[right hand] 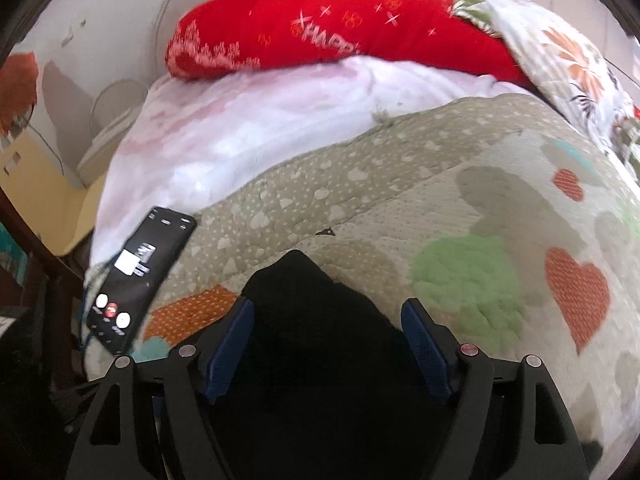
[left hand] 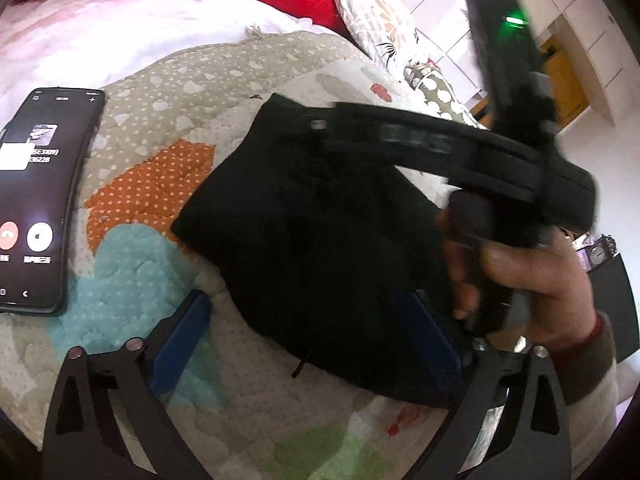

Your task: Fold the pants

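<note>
The black pants (left hand: 312,248) lie bunched on the patterned quilt (left hand: 160,120). In the left wrist view my left gripper (left hand: 308,308) is open, its blue pads either side of the pants' near part. The waistband (left hand: 420,140) is lifted up to the right, beside the right gripper's handle held in a hand (left hand: 532,280). In the right wrist view my right gripper (right hand: 330,312) is open, with black pants fabric (right hand: 320,320) lying between its blue pads. Its pads do not press the cloth.
A phone (left hand: 36,200) with a lit call screen lies on the quilt to the left; it also shows in the right wrist view (right hand: 140,276). A white blanket (right hand: 240,120), a red pillow (right hand: 320,32) and a floral pillow (right hand: 560,60) lie behind.
</note>
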The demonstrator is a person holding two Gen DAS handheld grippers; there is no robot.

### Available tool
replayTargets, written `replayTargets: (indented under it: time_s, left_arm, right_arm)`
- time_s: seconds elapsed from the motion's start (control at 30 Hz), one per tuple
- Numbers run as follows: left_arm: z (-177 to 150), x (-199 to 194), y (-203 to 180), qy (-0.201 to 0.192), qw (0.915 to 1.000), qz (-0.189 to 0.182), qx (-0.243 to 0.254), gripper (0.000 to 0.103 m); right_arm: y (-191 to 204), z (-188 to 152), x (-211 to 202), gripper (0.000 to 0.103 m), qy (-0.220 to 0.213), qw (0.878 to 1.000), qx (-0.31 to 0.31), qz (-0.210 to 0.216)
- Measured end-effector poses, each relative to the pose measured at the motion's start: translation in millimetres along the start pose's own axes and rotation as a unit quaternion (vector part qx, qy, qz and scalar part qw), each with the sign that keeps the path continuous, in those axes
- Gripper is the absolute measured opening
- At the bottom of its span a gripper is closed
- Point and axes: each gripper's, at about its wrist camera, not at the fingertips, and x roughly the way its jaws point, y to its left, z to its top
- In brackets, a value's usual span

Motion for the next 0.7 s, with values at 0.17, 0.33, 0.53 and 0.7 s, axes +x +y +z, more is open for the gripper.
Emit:
replayTargets:
  time_s: [0.17, 0.33, 0.53, 0.7]
  left_arm:
    - [-0.7, 1.1, -0.9, -0.024, 0.9997, -0.008, 0.007, 0.103]
    - [4.5, -15.5, 3.1, -0.05, 0.9984, -0.027, 0.006, 0.033]
    - [2.5, -63.3, -46.7, -0.105, 0.9867, -0.084, 0.091, 0.022]
    - [-29.2, -67.3, -130.6, -0.102, 0.9597, -0.144, 0.219, 0.022]
  right_arm:
    - [-3.0, 2.9, 30.2, 0.052, 0.015, 0.999, 0.007, 0.034]
    - [-19.6, 1.6, -4.2, 0.022, -0.026, 0.996, 0.044, 0.072]
    - [-49.0, -19.4, -112.4, 0.019, -0.135, 0.983, 0.073, 0.097]
    - [-88.3, -74.5, -194.9, 0.019, -0.199, 0.971, 0.117, 0.065]
